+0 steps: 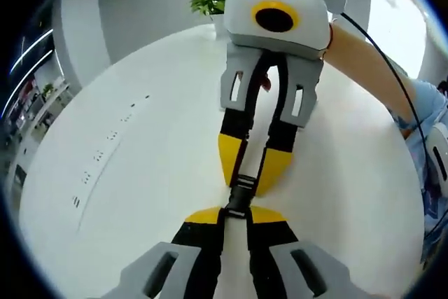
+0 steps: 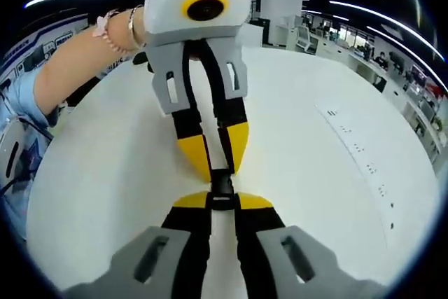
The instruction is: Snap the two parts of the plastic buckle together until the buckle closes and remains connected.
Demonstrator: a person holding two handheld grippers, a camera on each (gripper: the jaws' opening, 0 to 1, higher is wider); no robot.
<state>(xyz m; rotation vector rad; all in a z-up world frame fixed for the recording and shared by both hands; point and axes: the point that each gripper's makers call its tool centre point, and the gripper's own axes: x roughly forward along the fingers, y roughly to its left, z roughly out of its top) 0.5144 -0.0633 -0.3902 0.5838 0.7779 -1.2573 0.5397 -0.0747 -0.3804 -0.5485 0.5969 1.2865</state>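
We've got the left gripper point(image 1: 236, 213) and right gripper point(image 2: 222, 201) each clenched on one end of the black buckle point(image 1: 239, 195), which sits between the facing jaw tips and looks mated, so only confirming it stays latched seems left.

buckle point(image 1: 240, 196) | black plastic | halves joined | held above white table point(image 1: 140, 173)
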